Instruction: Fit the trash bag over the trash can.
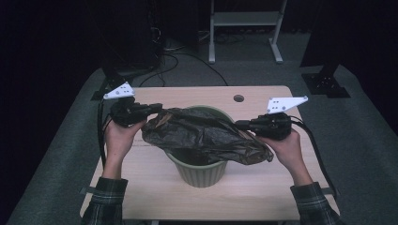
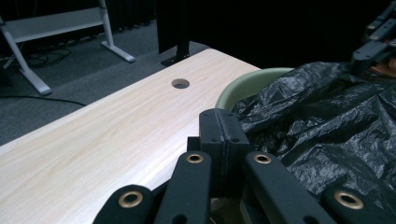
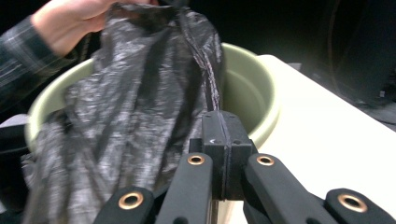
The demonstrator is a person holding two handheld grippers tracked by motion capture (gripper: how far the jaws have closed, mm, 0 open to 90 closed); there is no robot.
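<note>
Overhead, black bag [image 1: 206, 136] draped across green bin [image 1: 199, 173], pinched by both closed hand-held grippers, left [image 1: 157, 108], right [image 1: 239, 124], table hole [image 1: 238, 98] behind.

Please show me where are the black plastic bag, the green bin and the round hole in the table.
black plastic bag [image 1: 202, 136]: high view, middle of its crinkled sheet.
green bin [image 1: 199, 174]: high view, front outer wall.
round hole [image 1: 238, 98]: high view, centre of the hole near the far table edge.
</note>
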